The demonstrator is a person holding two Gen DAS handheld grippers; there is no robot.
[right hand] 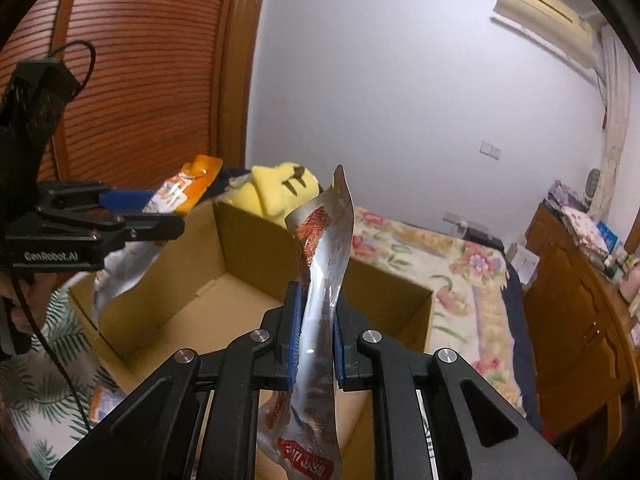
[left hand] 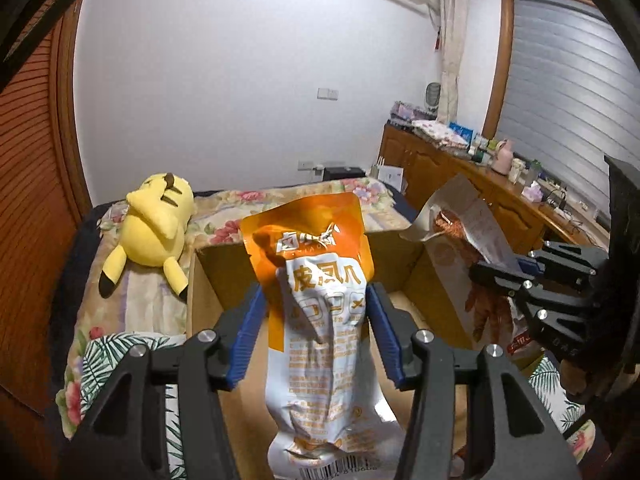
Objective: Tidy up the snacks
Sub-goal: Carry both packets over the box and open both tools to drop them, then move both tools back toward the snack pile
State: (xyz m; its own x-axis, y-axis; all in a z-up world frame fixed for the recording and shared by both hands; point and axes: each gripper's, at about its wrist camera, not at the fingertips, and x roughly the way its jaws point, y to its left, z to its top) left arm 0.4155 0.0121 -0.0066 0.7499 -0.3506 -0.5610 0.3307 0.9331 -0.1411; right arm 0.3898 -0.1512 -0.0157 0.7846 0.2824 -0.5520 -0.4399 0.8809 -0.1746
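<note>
Left gripper (left hand: 316, 316) clamps orange pouch (left hand: 316, 280) mid-body; right gripper (right hand: 316, 328) pinches silver pouch (right hand: 324, 264) edge-on. Both over cardboard box (right hand: 256, 248). Pouches light, floppy, slick; grip midsection.

A pale wall (left hand: 224, 80) stands ahead of the hand-held gripper, with an air conditioner (right hand: 544, 4) high on it, a slatted wooden door (right hand: 148, 68) to the left, a floral-covered bed (right hand: 452, 268) below, and a cluttered wooden counter (left hand: 472, 176) beneath a blinded window (left hand: 560, 92) to the right
</note>
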